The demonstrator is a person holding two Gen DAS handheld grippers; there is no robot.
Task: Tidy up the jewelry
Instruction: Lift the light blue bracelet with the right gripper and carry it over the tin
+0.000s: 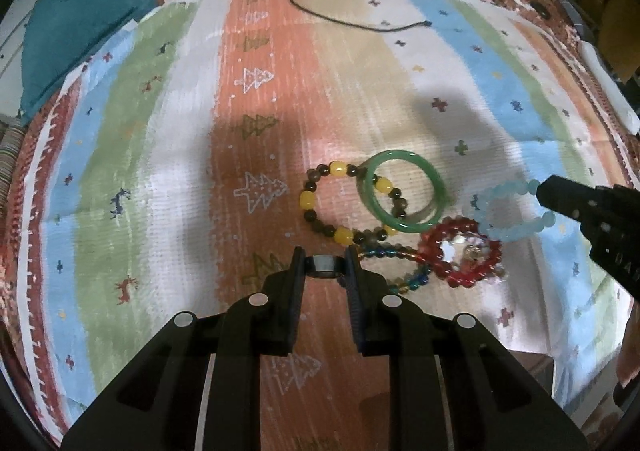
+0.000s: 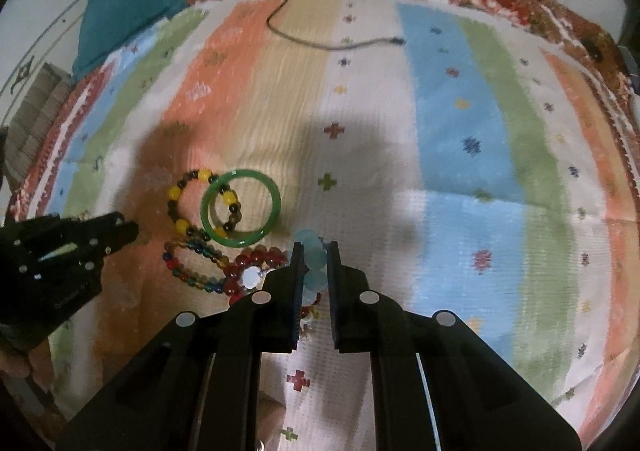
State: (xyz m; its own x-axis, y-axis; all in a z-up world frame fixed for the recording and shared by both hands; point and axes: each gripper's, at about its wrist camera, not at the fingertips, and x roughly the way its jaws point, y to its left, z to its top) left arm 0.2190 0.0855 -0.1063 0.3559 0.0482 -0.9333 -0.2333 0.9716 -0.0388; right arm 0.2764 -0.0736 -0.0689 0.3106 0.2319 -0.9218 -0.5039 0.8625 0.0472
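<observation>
My left gripper (image 1: pixel 325 257) is shut on a small dark ring (image 1: pixel 325 267), held just above the striped mat. My right gripper (image 2: pixel 316 247) is shut on a pale blue bead bracelet (image 2: pixel 316 279), which hangs from the black fingers at the right edge of the left wrist view (image 1: pixel 506 211). Below them lies a heap: a green bangle (image 1: pixel 404 191) (image 2: pixel 240 207) overlapping a yellow-and-brown bead bracelet (image 1: pixel 316 207) (image 2: pixel 178 207), a red bead bracelet (image 1: pixel 460 255) (image 2: pixel 256 261), and a multi-coloured bead bracelet (image 1: pixel 400 253) (image 2: pixel 192 265). The left gripper (image 2: pixel 128 229) shows at the left of the right wrist view.
The striped woven mat (image 1: pixel 160 155) (image 2: pixel 460 131) covers the surface. A teal cloth (image 1: pixel 80 23) (image 2: pixel 128 7) lies bunched at the far left corner. A thin black cable (image 1: pixel 340 17) (image 2: pixel 320 43) trails across the far middle. Broad bare stripes lie left and right of the heap.
</observation>
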